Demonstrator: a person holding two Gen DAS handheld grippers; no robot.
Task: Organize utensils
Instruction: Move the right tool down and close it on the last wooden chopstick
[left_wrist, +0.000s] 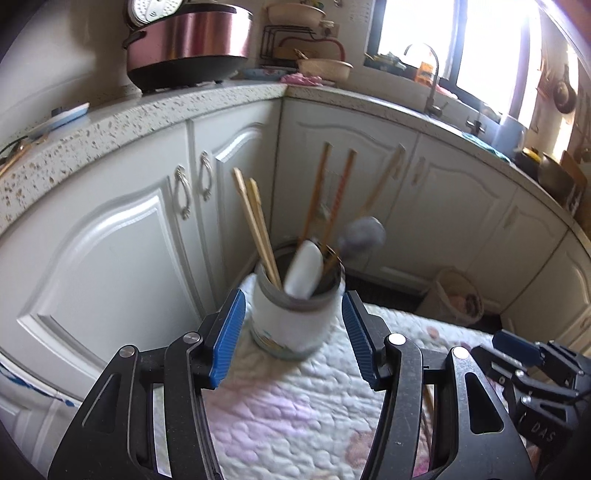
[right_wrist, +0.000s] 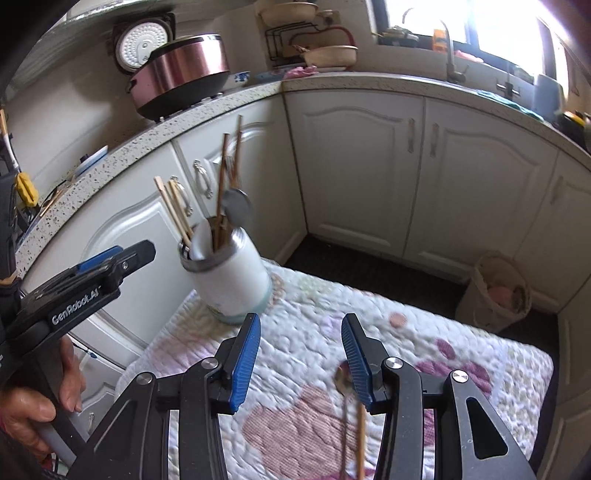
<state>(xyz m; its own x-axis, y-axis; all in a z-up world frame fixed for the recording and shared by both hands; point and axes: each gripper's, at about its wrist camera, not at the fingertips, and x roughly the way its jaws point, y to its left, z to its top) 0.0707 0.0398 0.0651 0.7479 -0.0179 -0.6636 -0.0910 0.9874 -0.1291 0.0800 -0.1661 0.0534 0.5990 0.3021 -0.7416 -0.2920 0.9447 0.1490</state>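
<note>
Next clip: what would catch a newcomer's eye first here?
The white holder bristling with chopsticks and a spoon, standing on the floral quilt between the open fingers of the left gripper. Then the pink rice cooker, lid up, on the speckled counter. A spoon and a chopstick lie on the quilt by the open right gripper.

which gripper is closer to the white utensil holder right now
Left. The left gripper is open around the white utensil holder; the right gripper hangs open over the quilt, off to the holder's right.
</note>
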